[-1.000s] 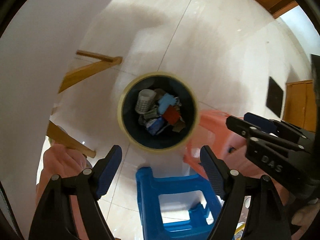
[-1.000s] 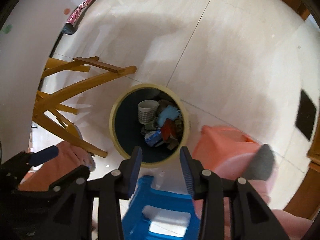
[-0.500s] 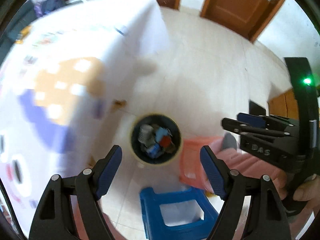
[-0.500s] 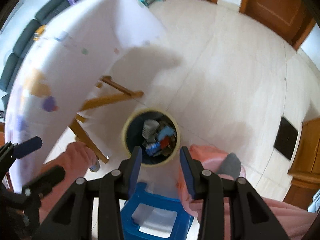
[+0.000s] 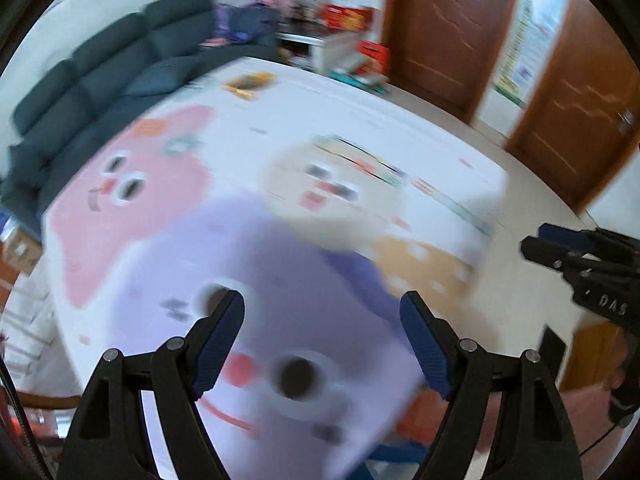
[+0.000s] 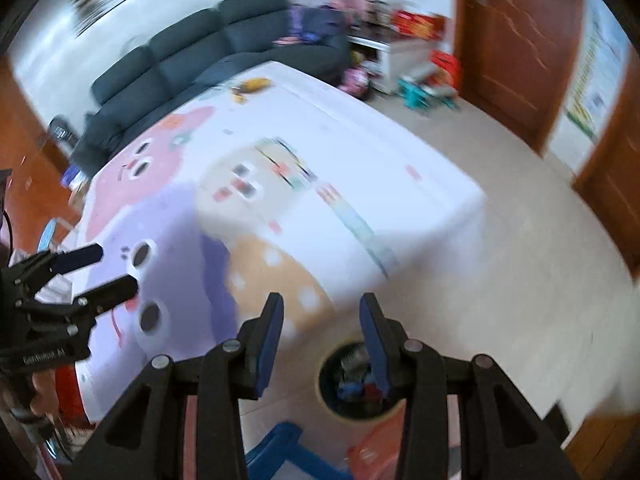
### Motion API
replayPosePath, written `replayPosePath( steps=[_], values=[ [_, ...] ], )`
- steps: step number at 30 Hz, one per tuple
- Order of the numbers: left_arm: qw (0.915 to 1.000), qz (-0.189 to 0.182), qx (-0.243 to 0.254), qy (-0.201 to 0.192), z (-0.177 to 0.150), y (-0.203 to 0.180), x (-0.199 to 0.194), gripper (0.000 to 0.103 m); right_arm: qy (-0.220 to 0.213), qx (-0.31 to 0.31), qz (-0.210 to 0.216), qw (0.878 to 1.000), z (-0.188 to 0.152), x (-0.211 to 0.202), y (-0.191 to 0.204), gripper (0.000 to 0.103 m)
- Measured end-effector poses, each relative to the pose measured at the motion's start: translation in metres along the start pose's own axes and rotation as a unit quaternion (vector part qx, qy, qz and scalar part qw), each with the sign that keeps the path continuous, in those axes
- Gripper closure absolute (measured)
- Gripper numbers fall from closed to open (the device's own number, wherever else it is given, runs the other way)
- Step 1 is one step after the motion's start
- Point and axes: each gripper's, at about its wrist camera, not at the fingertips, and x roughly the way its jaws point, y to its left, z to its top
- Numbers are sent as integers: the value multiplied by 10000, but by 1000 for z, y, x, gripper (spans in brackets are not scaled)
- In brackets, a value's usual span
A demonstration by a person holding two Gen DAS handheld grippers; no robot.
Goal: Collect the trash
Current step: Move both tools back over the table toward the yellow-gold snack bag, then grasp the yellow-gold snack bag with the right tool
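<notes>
A worktop [image 5: 280, 152] under a cartoon-print cloth fills both blurred views, with a dark sofa [image 5: 100, 80] and 2 brown doors [image 5: 452, 28] behind. Only the right wrist view shows the round trash bin [image 6: 356, 380] on the floor, holding mixed litter, partly hidden behind the right gripper [image 6: 322, 340]. Its fingers stand moderately apart and empty; the left gripper [image 5: 322, 340] is spread wide, empty.

The bench [image 5: 280, 184] wore a smooth printed cloth; at twelve o'clock the sofa [image 5: 100, 80] looked matt dark fabric, at two o'clock the doors [image 5: 452, 28] glossy varnished wood, and the floor [image 6: 520, 260] was pale glossy tile
</notes>
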Motion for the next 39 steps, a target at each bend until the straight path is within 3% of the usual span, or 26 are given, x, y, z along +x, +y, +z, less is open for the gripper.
replayPosePath(
  steps=[7, 13, 17, 21, 30, 39],
  values=[
    [9933, 554, -996, -191, 60, 125, 11, 24, -156, -373, 402, 9984, 128, 46, 57, 58],
    [9823, 1028, -1560, -95, 107, 210, 54, 24, -26, -446, 719, 9964, 232, 117, 101, 58],
    [9787, 1078, -1747, 43, 128, 242, 85, 24, -1, -419, 578, 9974, 280, 172, 117, 41],
    [9766, 1167, -1803, 132, 151, 265, 123, 24, 5, -486, 198, 9986, 323, 234, 129, 41],
    [9770, 1334, -1650, 219, 186, 283, 188, 24, 17, -591, 104, 9982, 364, 315, 126, 40],
    [9753, 1326, -1758, 189, 194, 291, 209, 24, 495, -944, 16, 9943, 358, 356, 130, 40]
  ],
)
